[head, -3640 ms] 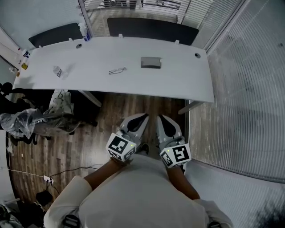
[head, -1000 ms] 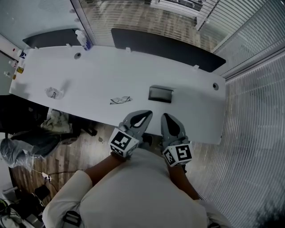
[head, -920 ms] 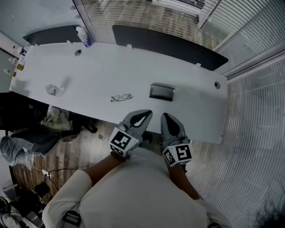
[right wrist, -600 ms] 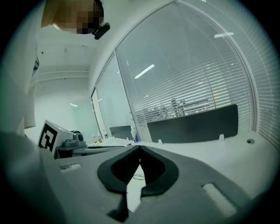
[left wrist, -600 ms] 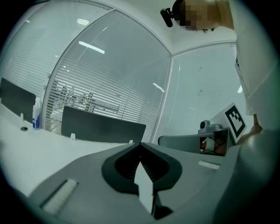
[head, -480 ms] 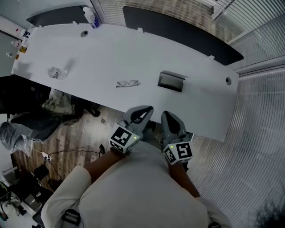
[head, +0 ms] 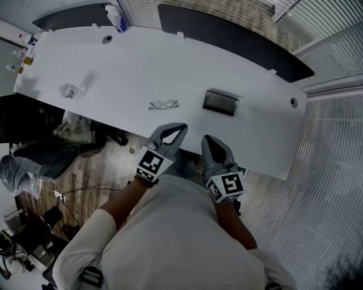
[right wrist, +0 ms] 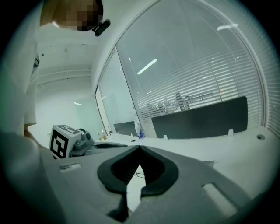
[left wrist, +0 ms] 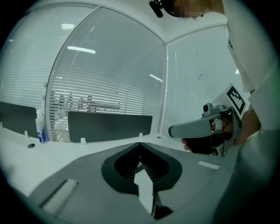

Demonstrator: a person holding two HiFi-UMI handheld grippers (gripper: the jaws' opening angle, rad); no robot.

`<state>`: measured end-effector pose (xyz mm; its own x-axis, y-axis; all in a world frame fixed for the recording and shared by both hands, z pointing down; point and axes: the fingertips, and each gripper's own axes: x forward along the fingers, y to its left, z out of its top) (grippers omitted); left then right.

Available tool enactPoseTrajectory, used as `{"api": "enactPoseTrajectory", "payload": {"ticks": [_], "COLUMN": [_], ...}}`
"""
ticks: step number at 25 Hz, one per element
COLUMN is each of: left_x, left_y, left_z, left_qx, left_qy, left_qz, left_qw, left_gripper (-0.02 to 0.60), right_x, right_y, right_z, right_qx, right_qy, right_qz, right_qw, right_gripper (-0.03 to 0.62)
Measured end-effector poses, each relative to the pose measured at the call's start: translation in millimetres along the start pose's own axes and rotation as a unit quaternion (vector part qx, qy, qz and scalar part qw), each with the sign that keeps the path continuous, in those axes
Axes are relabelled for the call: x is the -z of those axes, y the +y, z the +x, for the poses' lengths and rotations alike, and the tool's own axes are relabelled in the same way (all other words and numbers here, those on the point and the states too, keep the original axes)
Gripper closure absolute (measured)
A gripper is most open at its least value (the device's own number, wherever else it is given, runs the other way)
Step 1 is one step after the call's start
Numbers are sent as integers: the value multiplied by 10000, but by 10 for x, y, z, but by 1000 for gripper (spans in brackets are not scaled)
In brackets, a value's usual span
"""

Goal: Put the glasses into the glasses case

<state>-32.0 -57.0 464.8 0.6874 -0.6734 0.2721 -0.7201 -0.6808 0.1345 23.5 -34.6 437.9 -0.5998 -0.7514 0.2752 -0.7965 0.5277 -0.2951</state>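
Note:
The glasses [head: 163, 105], thin-framed, lie on the white table [head: 113, 68] near its front edge. To their right stands the dark glasses case [head: 220, 102], apart from them. My left gripper [head: 176, 129] is shut and empty, its tips just short of the table edge and below the glasses. My right gripper [head: 208, 140] is also shut and empty, below the case. In the left gripper view the jaws [left wrist: 140, 146] meet, with the right gripper [left wrist: 197, 128] beside them. In the right gripper view the jaws [right wrist: 140, 148] meet above the tabletop.
A crumpled wrapper [head: 71, 91] lies at the table's left and a bottle [head: 115, 12] stands at its back edge. A dark panel [head: 227, 37] runs behind the table. Glass walls with blinds [head: 334, 141] close the right. Bagged clutter [head: 34, 158] and cables lie on the floor at left.
The person has walked up to the table, so glasses and case are nearer. Both grippers have sunk a little and shifted slightly left. Both stay shut.

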Motion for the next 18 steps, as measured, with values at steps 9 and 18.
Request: {"api": "enactPoseTrajectory", "payload": {"ticks": [9, 18], "left_x": [615, 1537], "left_y": [598, 1238], "left_z": [103, 249], "left_qx": [-140, -73], "left_qy": [775, 1955], "left_qz": [458, 1124], "left_qw": [9958, 9742], "left_gripper": [482, 417], "right_x": [250, 426], "right_y": [22, 38], "right_z": [432, 551], "right_qx": [-198, -280], "right_qy": [371, 560], "right_qz": [171, 259], "right_qw": [9990, 9977], "right_gripper": [591, 591]}}
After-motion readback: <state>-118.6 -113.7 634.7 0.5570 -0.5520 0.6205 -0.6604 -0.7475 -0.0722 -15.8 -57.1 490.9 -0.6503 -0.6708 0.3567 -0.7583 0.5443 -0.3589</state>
